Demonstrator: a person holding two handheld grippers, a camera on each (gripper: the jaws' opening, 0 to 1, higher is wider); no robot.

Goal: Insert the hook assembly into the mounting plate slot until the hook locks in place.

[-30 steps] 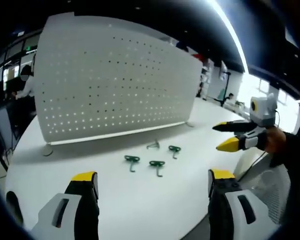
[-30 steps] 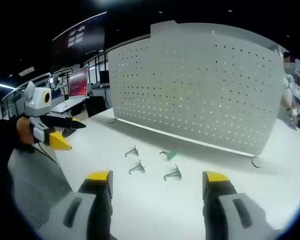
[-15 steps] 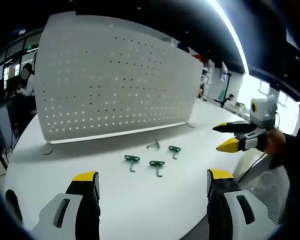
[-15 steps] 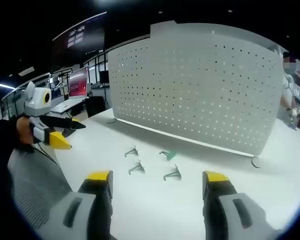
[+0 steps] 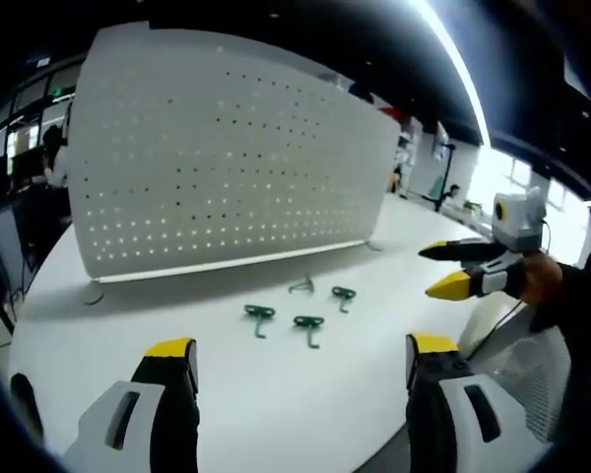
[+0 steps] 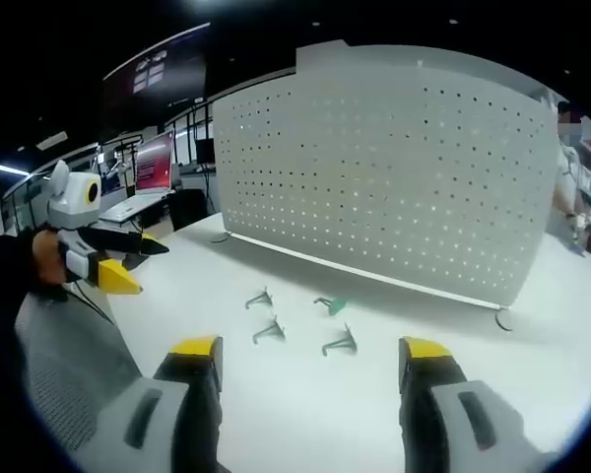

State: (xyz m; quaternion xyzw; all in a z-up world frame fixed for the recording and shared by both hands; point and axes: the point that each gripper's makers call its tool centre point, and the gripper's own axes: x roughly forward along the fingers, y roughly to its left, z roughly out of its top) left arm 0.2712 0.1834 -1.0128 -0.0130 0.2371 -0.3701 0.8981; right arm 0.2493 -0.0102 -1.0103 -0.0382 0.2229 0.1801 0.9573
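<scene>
- The left gripper hangs above the near edge of the white table, its yellow-tipped jaws spread wide apart with nothing between them.
- Ahead of those jaws, well apart from them, four hooks lie loose on the table: one green hook slightly left of centre, a second green hook just beside it toward the right jaw, a third green hook farther out, and a grey hook nearest the board.
- Beyond the hooks the white perforated mounting plate stands upright on small feet, facing the left gripper.
- The right gripper enters the left gripper view from the right, level with the hooks; its dark, yellow-tipped jaws are parted and empty.
- In the right gripper view, the right gripper's own jaws stand wide apart over the table, holding nothing.
- The hooks lie ahead of and between these jaws, short of the mounting plate.
- The left gripper shows at the left of that view, held in a hand.
</scene>
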